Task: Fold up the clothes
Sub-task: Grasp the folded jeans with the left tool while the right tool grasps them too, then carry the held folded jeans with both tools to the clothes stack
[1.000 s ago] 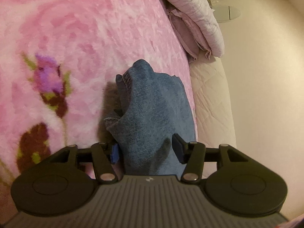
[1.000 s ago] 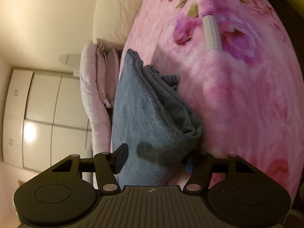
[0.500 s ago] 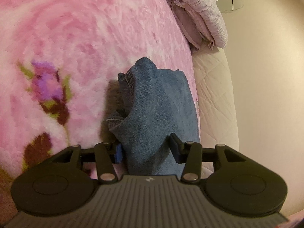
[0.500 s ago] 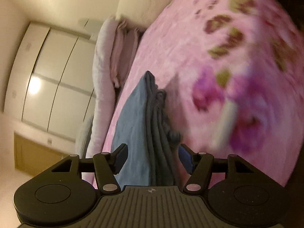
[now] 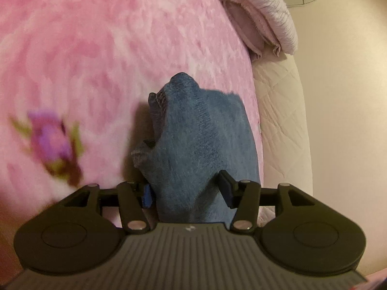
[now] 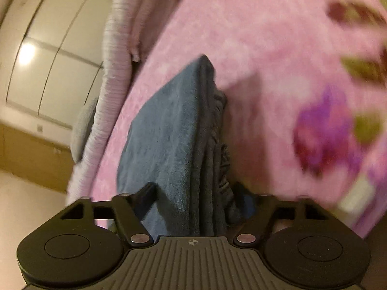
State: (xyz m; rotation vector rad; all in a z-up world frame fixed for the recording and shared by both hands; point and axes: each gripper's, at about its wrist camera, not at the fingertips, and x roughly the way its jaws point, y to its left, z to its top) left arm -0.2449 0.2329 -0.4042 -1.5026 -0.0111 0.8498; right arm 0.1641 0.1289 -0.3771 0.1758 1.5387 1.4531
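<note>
A folded blue denim garment [image 5: 200,140] lies on the pink flowered blanket [image 5: 96,60], close to the bed's edge. My left gripper [image 5: 186,191] is shut on its near end, the cloth bulging out between the two fingers. In the right wrist view the same stack of blue denim [image 6: 174,133] shows its layered folds edge-on, and my right gripper [image 6: 196,198] is shut on its near end. The right finger there is partly hidden by the cloth.
Lilac pillows [image 5: 263,12] are piled at the head of the bed, with a quilted cream mattress side [image 5: 280,120] beside the blanket. A white wardrobe [image 6: 48,55] stands beyond the pillows. A small pale object [image 6: 355,198] lies blurred on the blanket at right.
Both grippers have closed in on the denim stack and turned; the right wrist view swung so the wardrobe and pillows rose into view. The stack looks flatter and more edge-on.
</note>
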